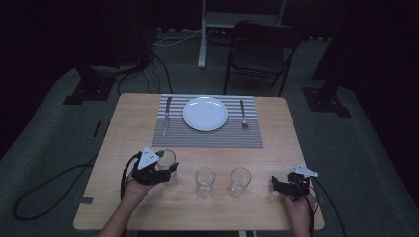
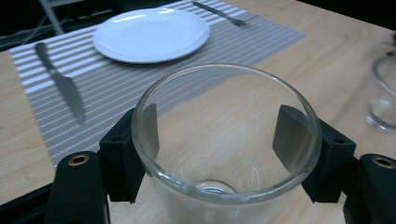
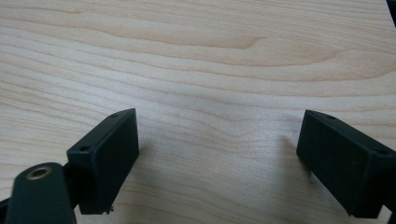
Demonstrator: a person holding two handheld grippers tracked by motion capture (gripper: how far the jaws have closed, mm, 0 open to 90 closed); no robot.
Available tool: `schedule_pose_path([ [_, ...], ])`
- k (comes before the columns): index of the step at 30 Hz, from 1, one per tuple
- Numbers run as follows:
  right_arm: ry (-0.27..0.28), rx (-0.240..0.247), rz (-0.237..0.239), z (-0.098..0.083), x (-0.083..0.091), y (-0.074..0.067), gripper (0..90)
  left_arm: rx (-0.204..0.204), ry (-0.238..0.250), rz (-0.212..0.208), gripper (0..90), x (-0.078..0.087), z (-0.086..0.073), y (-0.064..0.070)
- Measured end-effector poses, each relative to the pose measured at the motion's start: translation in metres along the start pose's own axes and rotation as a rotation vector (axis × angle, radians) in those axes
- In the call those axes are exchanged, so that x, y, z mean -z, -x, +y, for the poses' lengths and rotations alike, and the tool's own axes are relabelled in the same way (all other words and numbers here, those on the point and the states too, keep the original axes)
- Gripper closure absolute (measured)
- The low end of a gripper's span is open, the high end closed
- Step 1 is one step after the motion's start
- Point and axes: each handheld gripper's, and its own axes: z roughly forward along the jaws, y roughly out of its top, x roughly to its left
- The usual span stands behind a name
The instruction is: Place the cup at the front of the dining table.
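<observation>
My left gripper [image 1: 168, 170] is shut on a clear drinking glass [image 1: 166, 160] near the table's front left. In the left gripper view both black pads [image 2: 292, 135] press the sides of that upright glass [image 2: 224, 154]. Two more clear glasses [image 1: 205, 181] [image 1: 240, 181] stand side by side in the middle front. At the front right my right gripper [image 1: 275, 185] rests low, its jaws [image 3: 219, 163] wide apart over bare wood with nothing between them.
A striped placemat [image 1: 207, 134] at the far middle of the wooden table [image 1: 123, 128] carries a white plate [image 1: 205, 113], a knife [image 1: 167, 116] on its left and a fork [image 1: 243, 114] on its right. A folding chair [image 1: 259, 49] stands beyond the table.
</observation>
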Motion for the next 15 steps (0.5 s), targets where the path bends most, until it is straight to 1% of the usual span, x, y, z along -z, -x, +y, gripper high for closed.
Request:
schedule_pose_path([
  [4,0.000,0.000,0.000,0.000,0.000,0.000,12.6,0.004,-0.003,0.020,29.2,-0.005,0.004,-0.004],
  [7,0.000,0.000,0.000,0.000,0.000,0.000,12.6,0.016,0.000,0.022,29.2,-0.008,0.006,-0.006],
  [8,0.000,0.000,0.000,0.000,0.000,0.000,12.7,0.023,0.001,0.029,29.2,-0.011,0.009,-0.008],
  [11,0.003,-0.003,-0.003,0.000,0.000,0.000,13.9,0.022,0.002,0.038,29.2,-0.017,0.014,-0.009],
  [14,0.003,-0.003,-0.004,0.000,0.000,0.000,13.9,0.020,0.012,0.045,29.2,-0.023,0.020,-0.010],
  [15,0.003,-0.003,-0.004,0.000,0.000,0.000,13.9,0.021,0.012,0.054,29.2,-0.025,0.022,-0.011],
])
